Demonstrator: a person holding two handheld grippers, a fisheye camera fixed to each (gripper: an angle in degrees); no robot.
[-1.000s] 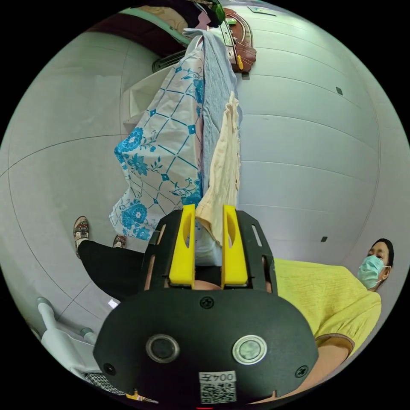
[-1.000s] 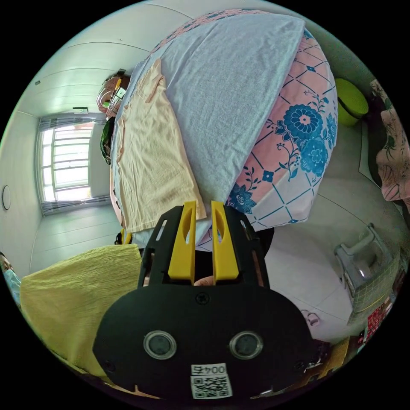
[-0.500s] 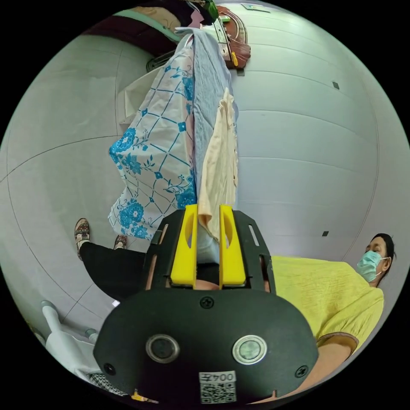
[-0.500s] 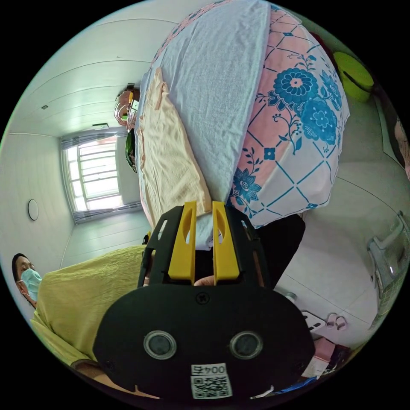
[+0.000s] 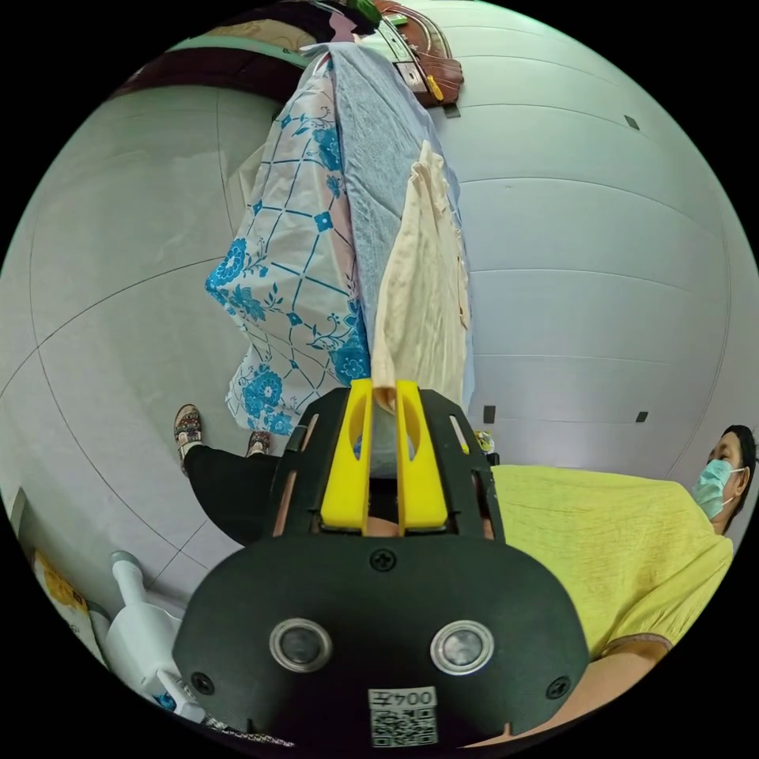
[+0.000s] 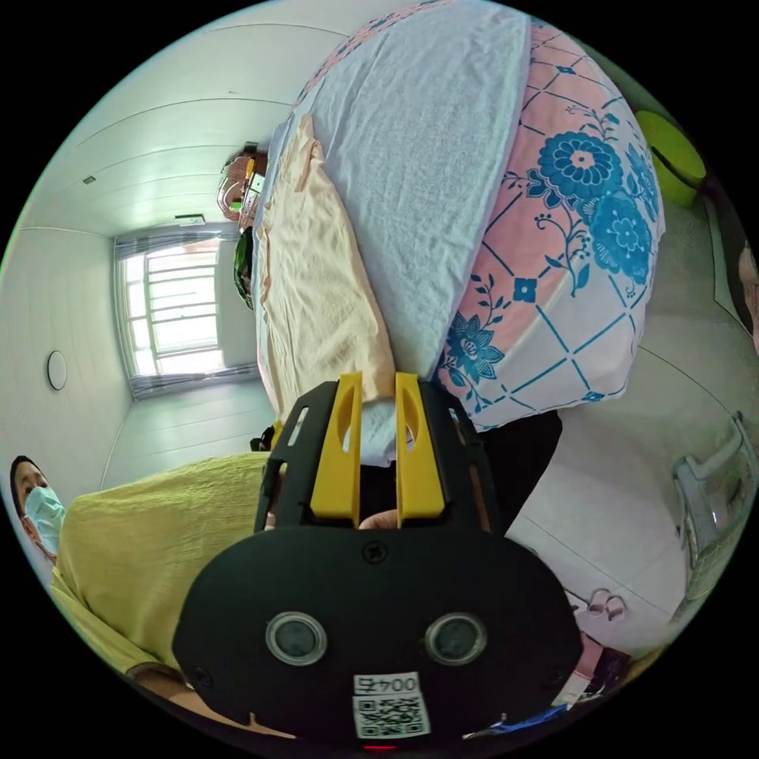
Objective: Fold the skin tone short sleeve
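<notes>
Left tool [image 5: 384, 389]: yellow jaws drawn close, a small gap between the tips; a corner of the skin tone short sleeve [image 5: 419, 292] is pinched between them
Right tool [image 6: 378, 383]: jaws a little apart; the shirt's corner [image 6: 316, 277] lies at the inner side of one jaw tip, the white towel [image 6: 419, 182] edge between the jaws; whether both jaws press on cloth cannot be told
Skin tone short sleeve: spread flat on the white towel, near its edge on the person's side
White towel: lies over a floral sheet [image 6: 569, 261] with blue flowers on pink and white, which hangs down off the surface
Person: yellow top [image 5: 609, 545] in the left gripper view; dark trousers, patterned sandals [image 5: 188, 423] on the tiled floor [image 5: 103, 332]
</notes>
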